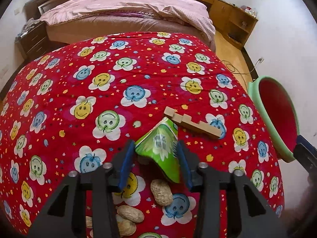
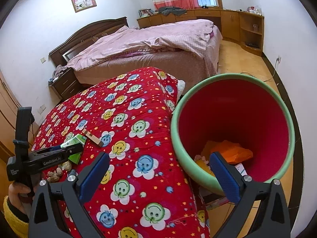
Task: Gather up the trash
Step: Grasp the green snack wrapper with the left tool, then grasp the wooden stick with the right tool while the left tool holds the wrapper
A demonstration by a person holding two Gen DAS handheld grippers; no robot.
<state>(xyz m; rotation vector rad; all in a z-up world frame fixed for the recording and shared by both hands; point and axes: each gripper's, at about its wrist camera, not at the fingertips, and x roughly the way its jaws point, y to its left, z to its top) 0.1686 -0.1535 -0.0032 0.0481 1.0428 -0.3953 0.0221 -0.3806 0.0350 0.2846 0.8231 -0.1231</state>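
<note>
The crumpled green carton (image 1: 158, 148), light and easily crushed, lies on the red quilt (image 1: 79, 79) at six o'clock from the wooden block (image 1: 190, 123), pinched across its flattened sides by the left gripper (image 1: 156, 158), while the right gripper (image 2: 158, 170) gapes wide beside the bin (image 2: 178, 138).

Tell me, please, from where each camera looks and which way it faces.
Left wrist: sits on the left gripper, looks down at the green carton between its fingers, over the red quilt.
Right wrist: sits on the open right gripper, faces the quilt edge and the bin; a hand holding the left gripper shows.
Shared: carton, wooden block, peanuts, bin, quilt.
</note>
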